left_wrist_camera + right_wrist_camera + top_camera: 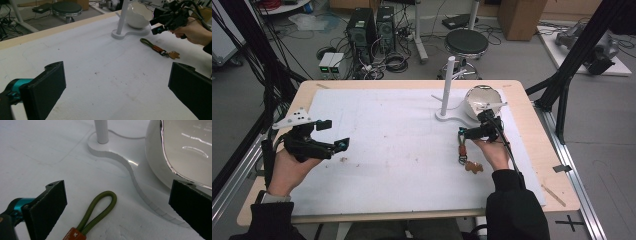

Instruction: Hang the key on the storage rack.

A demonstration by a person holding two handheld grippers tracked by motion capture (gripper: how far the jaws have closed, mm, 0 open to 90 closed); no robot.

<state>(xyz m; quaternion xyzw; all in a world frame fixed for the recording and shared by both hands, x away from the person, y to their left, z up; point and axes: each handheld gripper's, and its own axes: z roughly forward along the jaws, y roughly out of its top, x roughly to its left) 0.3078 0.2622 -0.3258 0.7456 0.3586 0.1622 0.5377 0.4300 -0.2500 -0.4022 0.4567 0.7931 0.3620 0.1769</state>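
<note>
Both grippers' fingers gape wide, empty: right gripper (117,207) straddles the olive-green cord keychain loop (101,210) near the white table's far-right corner; left gripper (117,87) hovers by the left edge

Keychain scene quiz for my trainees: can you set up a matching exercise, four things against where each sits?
Things:
1. keychain
2. left gripper
3. white stand
4. right gripper

Places:
A. open, over the mat's left part
B. upright, beside the bowl
C. flat on the mat, green loop pointing to the stand
D. open, just above the green loop

Pairs: 1-C, 2-A, 3-B, 4-D
</note>
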